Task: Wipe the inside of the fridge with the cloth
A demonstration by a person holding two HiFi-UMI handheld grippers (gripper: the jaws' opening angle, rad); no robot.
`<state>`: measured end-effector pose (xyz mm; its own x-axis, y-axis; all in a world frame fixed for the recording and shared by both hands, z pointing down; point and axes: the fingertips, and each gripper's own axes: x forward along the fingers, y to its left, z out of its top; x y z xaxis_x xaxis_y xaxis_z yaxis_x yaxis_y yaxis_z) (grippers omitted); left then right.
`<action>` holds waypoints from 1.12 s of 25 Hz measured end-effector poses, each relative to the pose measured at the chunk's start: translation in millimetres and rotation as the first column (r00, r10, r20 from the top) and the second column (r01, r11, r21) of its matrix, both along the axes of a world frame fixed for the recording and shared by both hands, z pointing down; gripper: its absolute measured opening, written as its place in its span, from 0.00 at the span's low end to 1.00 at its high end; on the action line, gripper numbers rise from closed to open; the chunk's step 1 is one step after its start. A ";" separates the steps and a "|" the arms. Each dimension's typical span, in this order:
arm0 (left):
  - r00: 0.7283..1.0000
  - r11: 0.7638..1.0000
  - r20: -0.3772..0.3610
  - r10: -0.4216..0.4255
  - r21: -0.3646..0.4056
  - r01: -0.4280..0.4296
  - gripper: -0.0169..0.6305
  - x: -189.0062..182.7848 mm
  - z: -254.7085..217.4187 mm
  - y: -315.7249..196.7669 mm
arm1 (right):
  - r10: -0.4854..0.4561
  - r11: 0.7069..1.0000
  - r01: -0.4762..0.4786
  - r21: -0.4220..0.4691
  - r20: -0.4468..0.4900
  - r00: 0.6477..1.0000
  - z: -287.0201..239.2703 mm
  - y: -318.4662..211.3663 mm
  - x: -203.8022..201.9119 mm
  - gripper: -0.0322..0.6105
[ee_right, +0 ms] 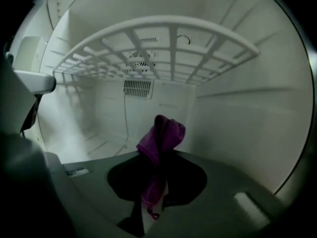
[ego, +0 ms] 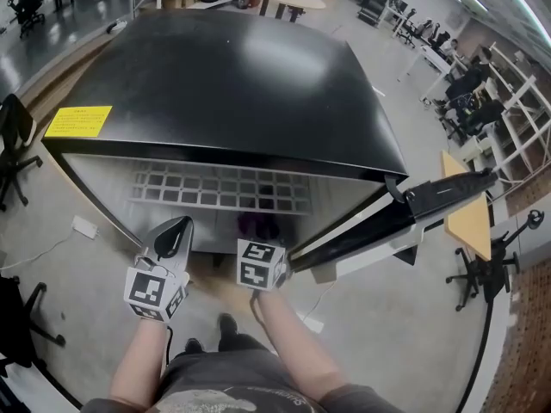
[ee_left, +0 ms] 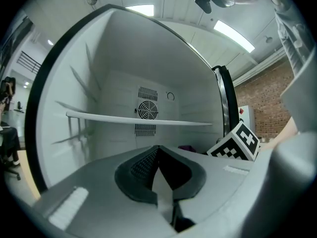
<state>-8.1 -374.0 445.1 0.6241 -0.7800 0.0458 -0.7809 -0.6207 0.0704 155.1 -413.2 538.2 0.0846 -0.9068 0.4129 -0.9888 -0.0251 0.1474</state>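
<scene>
Grey floor (ego: 379,325), black fridge (ego: 232,84) standing on it

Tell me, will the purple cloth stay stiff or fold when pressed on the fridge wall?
Probably floppy: the cloth bunches in soft folds above the right gripper, and a tail trails between its jaws. Likely light, since one pinch carries it. It should flatten against the fridge wall.
</scene>
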 end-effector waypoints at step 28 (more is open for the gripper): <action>0.992 0.993 -0.033 0.119 0.030 -0.118 0.05 -45.5 -29.2 73.6 | 0.247 0.936 -0.272 0.222 0.135 0.960 -51.9 132.8 -1.5 0.12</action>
